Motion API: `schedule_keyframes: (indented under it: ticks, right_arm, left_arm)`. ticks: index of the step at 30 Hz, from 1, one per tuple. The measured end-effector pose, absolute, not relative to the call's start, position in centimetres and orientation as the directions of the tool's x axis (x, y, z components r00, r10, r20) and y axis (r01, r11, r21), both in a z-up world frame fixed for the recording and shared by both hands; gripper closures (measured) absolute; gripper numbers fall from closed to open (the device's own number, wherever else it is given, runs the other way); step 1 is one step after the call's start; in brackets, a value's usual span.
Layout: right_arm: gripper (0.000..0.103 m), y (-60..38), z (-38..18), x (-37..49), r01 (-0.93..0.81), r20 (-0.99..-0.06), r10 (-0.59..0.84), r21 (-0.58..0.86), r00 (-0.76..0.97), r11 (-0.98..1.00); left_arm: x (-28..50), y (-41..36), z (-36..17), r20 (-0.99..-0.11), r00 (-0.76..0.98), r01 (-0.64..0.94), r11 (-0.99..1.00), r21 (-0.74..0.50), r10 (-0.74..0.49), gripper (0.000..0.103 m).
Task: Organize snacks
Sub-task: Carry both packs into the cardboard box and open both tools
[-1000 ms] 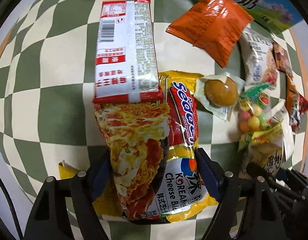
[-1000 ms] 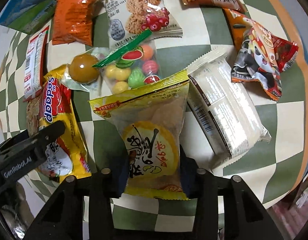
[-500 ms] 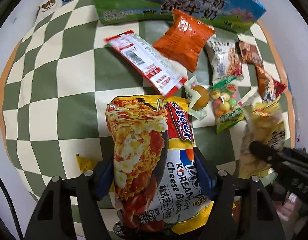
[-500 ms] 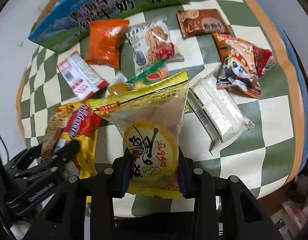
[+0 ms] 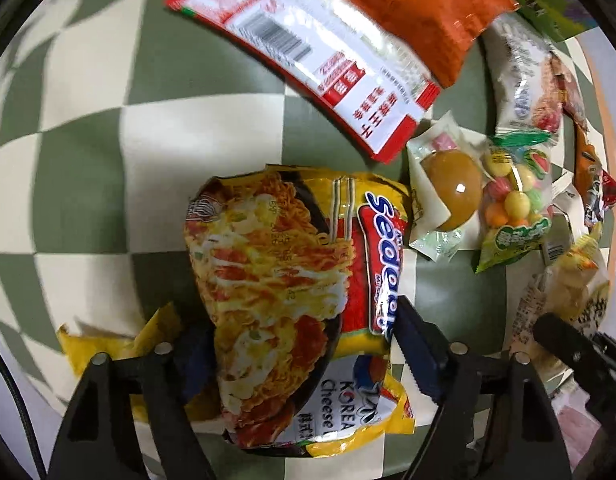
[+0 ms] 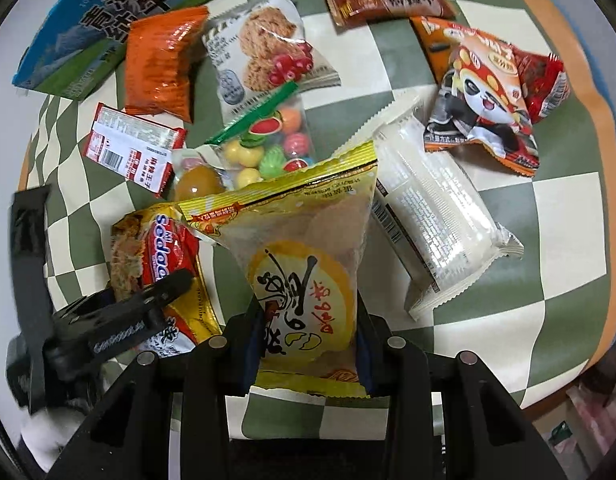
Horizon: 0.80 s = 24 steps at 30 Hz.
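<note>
Glossy plastic noodle packet [image 5: 292,280] (crinkled)

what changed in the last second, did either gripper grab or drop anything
Nothing grabbed or dropped. The left hand-held gripper stays shut on the noodle packet and the right hand-held gripper on the yellow snack bag; both rose, then dipped back toward the checkered cloth. The other snacks stayed put.

Green-and-cream checkered cloth [image 6: 547,216] covers the surface, w/ an orange border strip [image 6: 595,92] along the right edge. Blue-green milk carton box [image 6: 108,12] lies at far left, on its side, Chinese print facing up. Pink clutter [image 6: 599,404] sits below the surface edge, near right; too blurred to ID.
</note>
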State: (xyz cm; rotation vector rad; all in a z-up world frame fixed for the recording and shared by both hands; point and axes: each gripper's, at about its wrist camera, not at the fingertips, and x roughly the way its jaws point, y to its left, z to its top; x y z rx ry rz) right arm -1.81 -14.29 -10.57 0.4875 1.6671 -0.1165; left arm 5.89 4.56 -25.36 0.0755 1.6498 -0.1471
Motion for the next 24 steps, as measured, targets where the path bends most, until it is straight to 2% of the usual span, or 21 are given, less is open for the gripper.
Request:
schedule_keyframes:
  ticks: [8, 14, 19, 24]
  right_arm:
    - [0.063, -15.9, -8.5, -1.6, 0.352, -0.948, 0.315, 0.279, -0.051, 0.894]
    - [0.063, -17.5, -3.3, -0.4, 0.326, -0.932, 0.362, 0.351, 0.026, 0.878]
    - [0.063, -18.9, 2.3, 3.9, 0.282, -0.908, 0.395, 0.418, 0.136, 0.864]
    - [0.063, -20.3, 6.3, 10.5, 0.231, -0.888, 0.396, 0.446, 0.234, 0.865]
  left_arm:
    - [4.5, 3.9, -19.2, -1.0, -0.009, 0.123, 0.992, -0.028, -0.027, 0.037]
    - [5.0, 4.9, -10.9, -0.99, 0.076, 0.111, 0.987, -0.114, -0.123, 0.037]
    - [9.8, 3.9, -4.2, -0.958, 0.185, 0.137, 0.971, -0.195, -0.218, 0.037]
    - [17.6, -0.6, -4.9, -0.925, 0.27, 0.126, 0.962, -0.241, -0.267, 0.037]
